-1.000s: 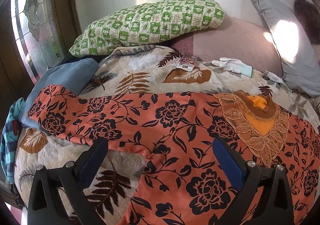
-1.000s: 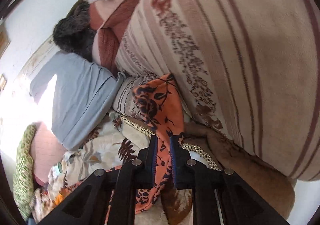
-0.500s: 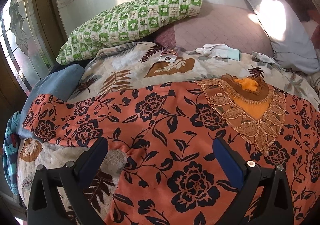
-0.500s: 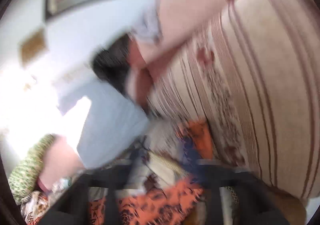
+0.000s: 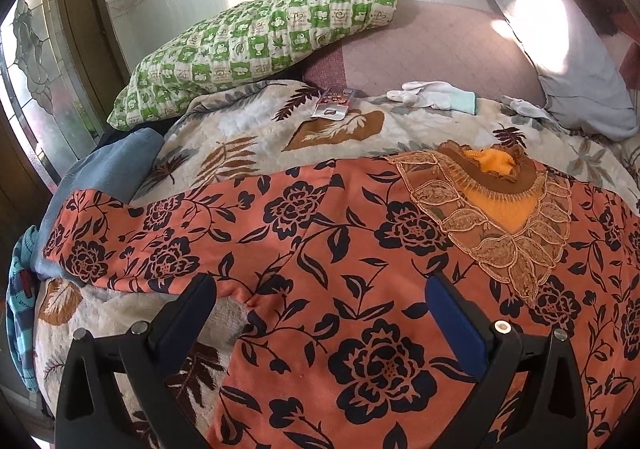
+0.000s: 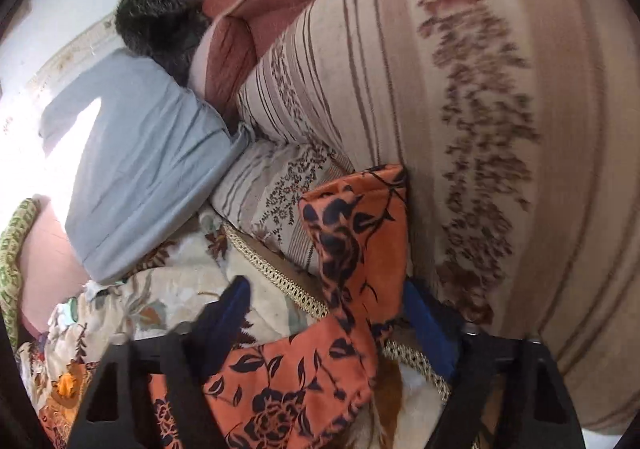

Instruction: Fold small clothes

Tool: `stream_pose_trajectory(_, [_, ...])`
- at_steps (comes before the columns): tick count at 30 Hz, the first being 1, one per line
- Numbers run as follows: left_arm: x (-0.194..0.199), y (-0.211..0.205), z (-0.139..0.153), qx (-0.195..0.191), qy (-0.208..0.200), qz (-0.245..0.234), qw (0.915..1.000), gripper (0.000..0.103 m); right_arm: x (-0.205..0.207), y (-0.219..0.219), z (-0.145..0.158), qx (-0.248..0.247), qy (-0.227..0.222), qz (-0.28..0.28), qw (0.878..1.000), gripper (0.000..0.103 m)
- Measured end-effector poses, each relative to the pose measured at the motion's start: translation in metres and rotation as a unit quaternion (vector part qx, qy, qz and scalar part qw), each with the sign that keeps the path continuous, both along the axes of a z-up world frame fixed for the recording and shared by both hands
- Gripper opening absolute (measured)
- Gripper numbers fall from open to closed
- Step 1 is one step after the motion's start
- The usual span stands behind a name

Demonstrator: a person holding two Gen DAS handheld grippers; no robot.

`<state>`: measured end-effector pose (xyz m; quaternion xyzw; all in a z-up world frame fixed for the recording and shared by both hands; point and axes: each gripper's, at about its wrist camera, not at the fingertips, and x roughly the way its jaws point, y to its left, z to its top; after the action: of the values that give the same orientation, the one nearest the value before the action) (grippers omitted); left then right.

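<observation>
Orange black-flowered cotton top with gold lace collar (image 5: 320, 249) spread flat on leaf-print blanket (image 5: 256, 141). Left gripper (image 5: 320, 313) wide, empty, over it. Right gripper (image 6: 324, 313) closing, sleeve between pads, not pinched.

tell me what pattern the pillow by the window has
Green and cream checks on the pillow, clearest from the left wrist.

Right hand-held gripper (image 6: 326, 313) closing, orange floral sleeve (image 6: 356, 245) between its jaws, untouched

Orange garment (image 5: 360, 249) with black flowers; green-checked pillow (image 5: 256, 49); grey pillow (image 5: 560, 49).
</observation>
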<state>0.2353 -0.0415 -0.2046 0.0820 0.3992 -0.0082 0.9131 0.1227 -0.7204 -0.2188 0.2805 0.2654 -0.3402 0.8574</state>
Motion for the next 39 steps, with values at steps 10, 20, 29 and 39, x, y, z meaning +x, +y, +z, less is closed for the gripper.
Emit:
stream_pose_trajectory(10, [0.000,0.015,0.007,-0.026,-0.004,0.011,0.9996,0.103,-0.018,0.028,0.015,0.036,-0.075,0.043,0.996,0.006])
stream_pose_trajectory(20, [0.008,0.070,0.023,-0.057,-0.019,0.078,0.9952,0.103,0.058,0.222,0.073,0.103,-0.173,0.298,0.933,0.006])
stream_pose_trajectory(29, [0.016,0.162,0.021,-0.072,-0.022,0.176,0.9815,0.103,0.148,0.457,0.004,0.284,-0.171,0.455,0.827,0.010])
stream_pose_trajectory(39, [0.016,0.199,0.014,-0.089,-0.009,0.207,0.9742,0.103,0.157,0.529,-0.024,0.286,-0.137,0.505,0.802,0.072])
